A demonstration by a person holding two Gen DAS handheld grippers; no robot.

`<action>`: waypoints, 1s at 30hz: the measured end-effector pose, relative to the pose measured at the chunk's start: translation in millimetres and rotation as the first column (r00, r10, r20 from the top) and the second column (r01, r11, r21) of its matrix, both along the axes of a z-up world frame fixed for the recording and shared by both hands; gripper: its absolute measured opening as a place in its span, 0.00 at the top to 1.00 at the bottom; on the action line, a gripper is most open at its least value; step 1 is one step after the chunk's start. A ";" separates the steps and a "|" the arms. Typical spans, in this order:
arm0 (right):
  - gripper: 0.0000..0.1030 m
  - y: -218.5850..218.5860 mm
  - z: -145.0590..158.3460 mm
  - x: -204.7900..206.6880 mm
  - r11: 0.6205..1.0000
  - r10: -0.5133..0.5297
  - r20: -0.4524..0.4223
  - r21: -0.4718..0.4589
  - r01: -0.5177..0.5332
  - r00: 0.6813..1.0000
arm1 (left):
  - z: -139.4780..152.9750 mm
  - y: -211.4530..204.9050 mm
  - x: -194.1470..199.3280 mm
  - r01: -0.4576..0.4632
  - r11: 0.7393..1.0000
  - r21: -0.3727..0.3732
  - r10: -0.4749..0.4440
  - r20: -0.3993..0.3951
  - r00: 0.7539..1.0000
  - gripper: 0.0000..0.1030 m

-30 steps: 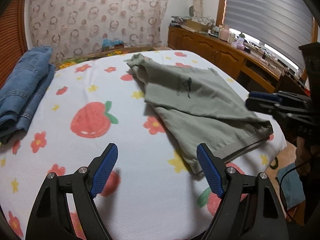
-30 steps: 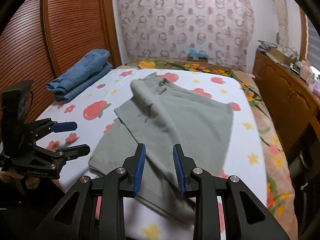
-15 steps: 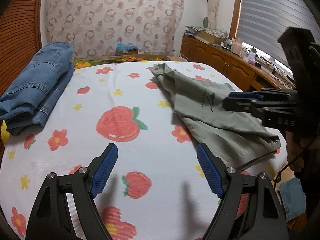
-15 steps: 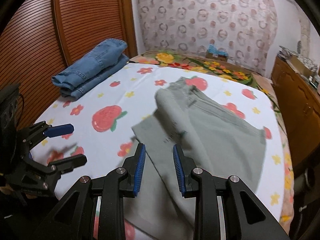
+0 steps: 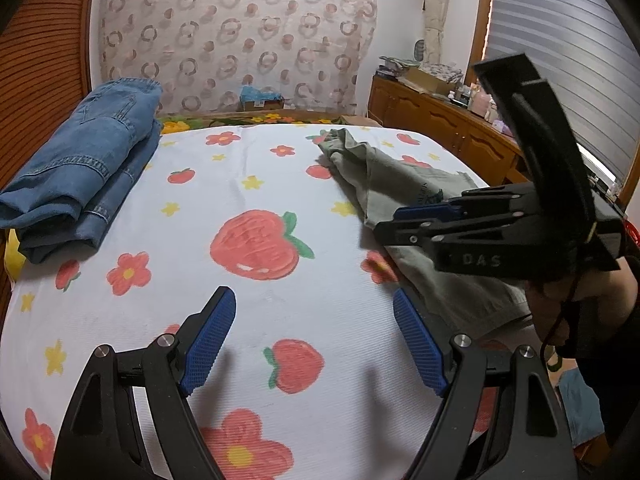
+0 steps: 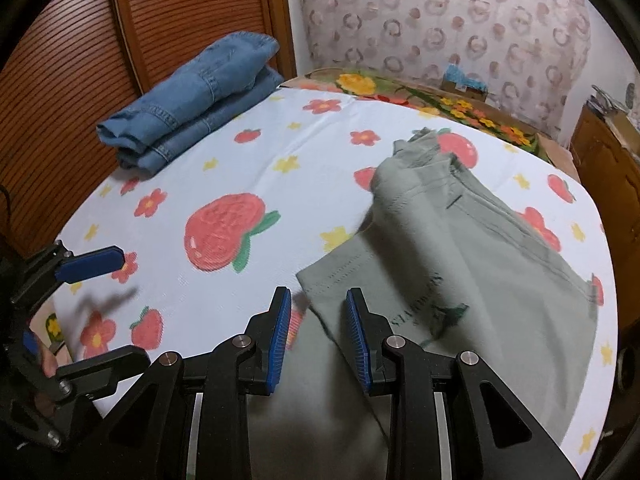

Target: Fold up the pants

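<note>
The right gripper swung left, off the pants' middle to their near-left corner; the left gripper shifted left over bare bed, the pants now at its right.

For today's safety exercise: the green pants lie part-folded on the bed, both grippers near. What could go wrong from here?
1. The green pants overhang the bed's near edge and may slide off.
2. The right gripper, jaws only partly open over the hem, could pinch one layer and undo the fold.
3. The left gripper may snag the sheet.
</note>
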State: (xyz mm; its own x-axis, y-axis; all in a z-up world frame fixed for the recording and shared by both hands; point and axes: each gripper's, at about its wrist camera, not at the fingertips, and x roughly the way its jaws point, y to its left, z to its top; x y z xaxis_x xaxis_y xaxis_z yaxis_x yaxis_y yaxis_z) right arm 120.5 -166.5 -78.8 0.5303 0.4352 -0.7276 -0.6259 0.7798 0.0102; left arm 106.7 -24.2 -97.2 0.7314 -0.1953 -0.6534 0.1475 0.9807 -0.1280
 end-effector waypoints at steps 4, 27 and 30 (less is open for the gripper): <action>0.71 4.9 -5.5 0.6 0.998 -0.008 0.026 -0.056 0.010 1.000 | -0.6 0.5 0.9 -0.002 1.000 -0.002 0.002 -0.003 1.000 0.21; 0.97 -17.8 19.7 2.0 0.995 -0.077 0.103 0.065 0.070 0.992 | -6.1 -5.9 -1.0 0.022 1.000 0.008 -0.022 -0.017 1.000 0.21; 0.97 -32.2 28.5 4.4 0.993 -0.103 0.127 0.063 0.095 0.987 | -6.4 -7.3 -1.4 0.026 1.000 0.010 -0.026 -0.019 0.999 0.21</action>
State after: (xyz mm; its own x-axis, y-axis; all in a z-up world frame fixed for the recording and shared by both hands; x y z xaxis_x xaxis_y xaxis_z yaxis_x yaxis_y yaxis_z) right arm 124.9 -198.7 -50.3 0.6609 0.4145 -0.6256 -0.5445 0.8385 -0.0197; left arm 105.3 -31.5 -103.5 0.7139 -0.2074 -0.6689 0.1705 0.9779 -0.1213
